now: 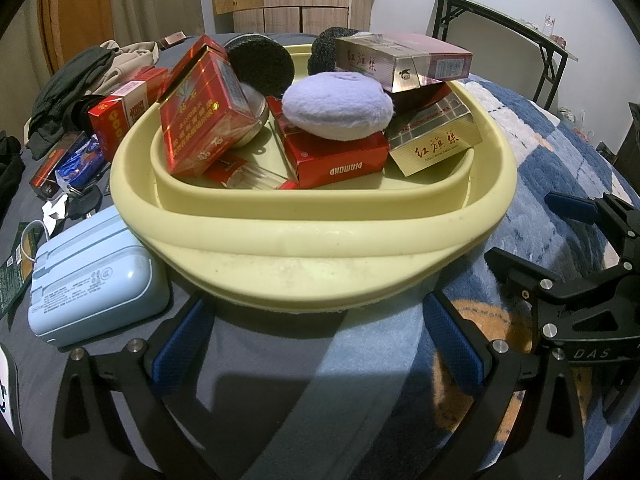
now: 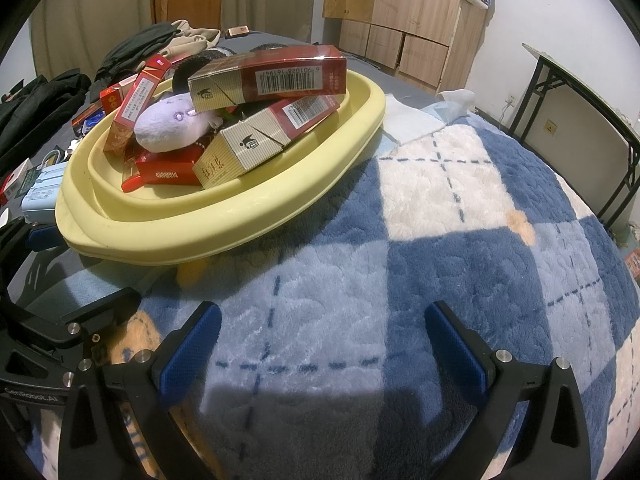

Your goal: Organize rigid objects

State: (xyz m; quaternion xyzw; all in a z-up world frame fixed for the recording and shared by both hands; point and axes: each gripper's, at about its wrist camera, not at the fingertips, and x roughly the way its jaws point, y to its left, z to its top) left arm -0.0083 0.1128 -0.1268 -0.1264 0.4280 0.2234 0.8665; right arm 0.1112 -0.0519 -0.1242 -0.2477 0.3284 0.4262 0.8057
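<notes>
The basin (image 1: pixel 304 240) on the bed is already piled with boxes (image 1: pixel 336 160). Both grippers, left (image 1: pixel 316 344) and right (image 2: pixel 320 344), are held wide and empty; the power bank (image 1: pixel 96 276) beside it is probably to be gathered next.

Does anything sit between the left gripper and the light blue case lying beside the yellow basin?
Nothing visible does. The left gripper hangs open over bare grey sheet, and the light blue case lies just off its left side, beside the yellow basin.
</notes>
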